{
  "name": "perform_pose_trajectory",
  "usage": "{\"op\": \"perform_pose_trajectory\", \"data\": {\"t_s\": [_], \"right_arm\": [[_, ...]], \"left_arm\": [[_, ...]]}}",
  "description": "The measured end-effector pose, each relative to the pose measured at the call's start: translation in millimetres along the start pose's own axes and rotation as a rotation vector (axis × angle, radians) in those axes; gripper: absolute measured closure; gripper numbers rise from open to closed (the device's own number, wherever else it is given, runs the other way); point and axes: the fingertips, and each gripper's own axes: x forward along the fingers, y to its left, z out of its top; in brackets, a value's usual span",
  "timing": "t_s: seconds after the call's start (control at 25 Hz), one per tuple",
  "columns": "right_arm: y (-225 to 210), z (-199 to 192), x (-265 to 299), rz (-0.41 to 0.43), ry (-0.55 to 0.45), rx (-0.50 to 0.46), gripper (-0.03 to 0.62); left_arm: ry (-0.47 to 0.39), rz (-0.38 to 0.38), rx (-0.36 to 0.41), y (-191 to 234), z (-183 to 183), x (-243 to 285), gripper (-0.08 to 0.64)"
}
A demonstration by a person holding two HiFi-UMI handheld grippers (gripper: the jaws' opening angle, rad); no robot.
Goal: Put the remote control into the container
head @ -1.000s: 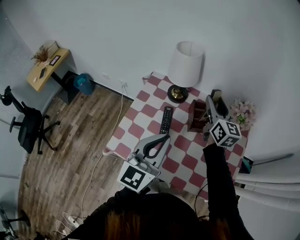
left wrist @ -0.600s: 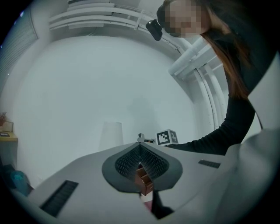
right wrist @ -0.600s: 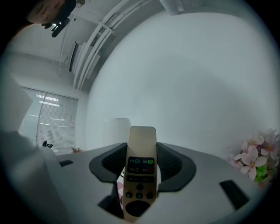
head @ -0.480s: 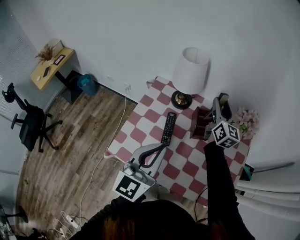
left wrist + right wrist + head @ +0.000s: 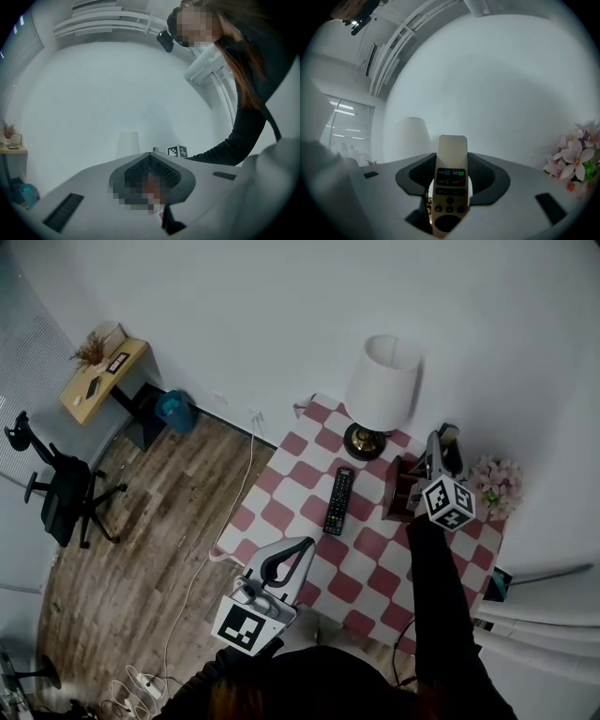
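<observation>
Right gripper (image 5: 451, 158) fingers pinch a slim beige remote control (image 5: 450, 185) at centre frame: dark panel, coloured buttons, markings too small to read. Left gripper (image 5: 151, 157) fingers pressed together.

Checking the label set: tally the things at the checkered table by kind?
remotes: 2 (black remote lying flat, beige remote in the right gripper)
lamp: 1
container: 1
flowers: 1 bunch
total: 5

On the table (image 5: 281, 512) a remote (image 5: 338, 502) lies left of the container (image 5: 396, 493).
</observation>
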Motion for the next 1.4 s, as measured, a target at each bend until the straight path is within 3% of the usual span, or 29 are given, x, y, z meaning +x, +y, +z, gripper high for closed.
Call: {"op": "perform_pose_trajectory", "data": {"t_s": [0.6,0.92,1.4], "right_arm": [[-3,-48,2,-0.042,0.096,-0.074,0.379],[14,-78,-11,-0.018,0.224,-0.184,0.379],[11,-104,-22,-0.061,0.397,-0.332,0.382]], "left_arm": [[0.034,0.011,-0.002,4,-10,-10,0.558],[0.032,-0.012,0.009,-1,-10,-5,0.558],[0.022,-0.027,0.003,-5,-8,-3,0.558]]}}
